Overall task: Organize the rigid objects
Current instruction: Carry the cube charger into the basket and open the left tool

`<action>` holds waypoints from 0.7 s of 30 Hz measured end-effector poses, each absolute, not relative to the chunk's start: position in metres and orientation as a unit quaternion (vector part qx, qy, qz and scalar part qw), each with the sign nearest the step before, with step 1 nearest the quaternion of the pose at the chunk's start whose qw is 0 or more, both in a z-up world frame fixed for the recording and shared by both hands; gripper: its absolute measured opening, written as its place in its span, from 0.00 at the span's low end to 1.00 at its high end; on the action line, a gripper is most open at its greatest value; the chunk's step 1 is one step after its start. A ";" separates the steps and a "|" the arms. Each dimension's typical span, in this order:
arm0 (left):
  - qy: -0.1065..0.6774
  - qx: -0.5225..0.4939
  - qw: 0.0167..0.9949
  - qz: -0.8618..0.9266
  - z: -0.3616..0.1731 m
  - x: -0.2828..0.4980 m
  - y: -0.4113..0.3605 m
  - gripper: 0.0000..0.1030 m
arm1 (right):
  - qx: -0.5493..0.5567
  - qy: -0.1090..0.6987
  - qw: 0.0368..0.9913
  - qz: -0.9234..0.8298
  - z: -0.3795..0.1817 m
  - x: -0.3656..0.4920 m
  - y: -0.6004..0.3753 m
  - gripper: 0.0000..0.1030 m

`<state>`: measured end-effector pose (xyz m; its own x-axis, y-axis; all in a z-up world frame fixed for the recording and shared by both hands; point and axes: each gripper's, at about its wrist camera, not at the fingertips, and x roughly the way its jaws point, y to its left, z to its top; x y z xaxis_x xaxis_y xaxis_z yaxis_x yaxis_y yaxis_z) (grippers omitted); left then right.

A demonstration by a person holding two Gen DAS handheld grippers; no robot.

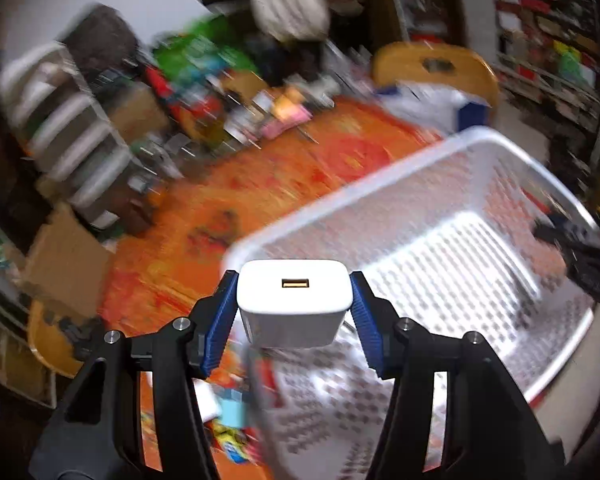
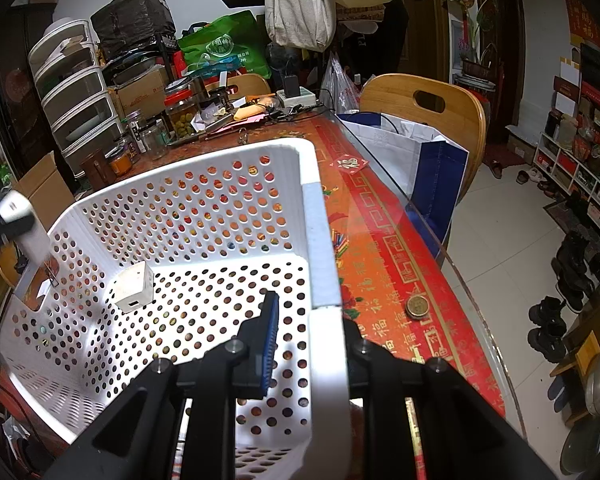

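My left gripper [image 1: 294,300] is shut on a white USB charger block [image 1: 294,304], held in the air near the left rim of the white perforated basket [image 1: 420,200]. The charger and left gripper also show at the left edge of the right wrist view [image 2: 14,210]. My right gripper [image 2: 312,320] is shut on the basket's right wall [image 2: 320,240], one blue pad inside, the other finger outside and hidden. Another white charger cube [image 2: 134,288] lies on the basket floor.
The basket stands on a table with a red-orange cloth [image 2: 380,220]. A coin [image 2: 417,306] lies right of the basket. Jars [image 2: 182,114], drawers [image 2: 72,96], boxes and bags crowd the far end. A wooden chair [image 2: 424,112] holds a white-blue bag [image 2: 420,160].
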<state>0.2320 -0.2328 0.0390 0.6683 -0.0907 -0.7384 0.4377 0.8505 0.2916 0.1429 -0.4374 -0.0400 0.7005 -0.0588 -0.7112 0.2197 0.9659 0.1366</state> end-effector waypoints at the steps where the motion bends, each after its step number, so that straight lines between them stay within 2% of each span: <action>1: 0.402 0.227 0.872 -0.163 0.031 0.237 -0.237 0.51 | 0.106 0.380 0.916 -0.076 -0.040 0.143 -0.437 0.18; 9: 0.525 0.254 0.790 -0.190 -0.032 0.264 -0.256 0.51 | 0.106 0.379 0.916 -0.076 -0.040 0.143 -0.438 0.18; 14: 0.504 0.258 0.802 -0.188 -0.027 0.258 -0.258 0.52 | 0.105 0.381 0.916 -0.076 -0.041 0.143 -0.437 0.18; 21: 0.393 0.281 0.861 -0.157 0.001 0.232 -0.254 0.79 | 0.103 0.382 0.915 -0.077 -0.042 0.144 -0.437 0.18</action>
<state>0.2316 -0.2542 0.0013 0.6413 -0.0490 -0.7657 0.4917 0.7924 0.3611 0.1436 -0.4373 -0.0423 0.6962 -0.0630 -0.7151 0.2199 0.9670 0.1289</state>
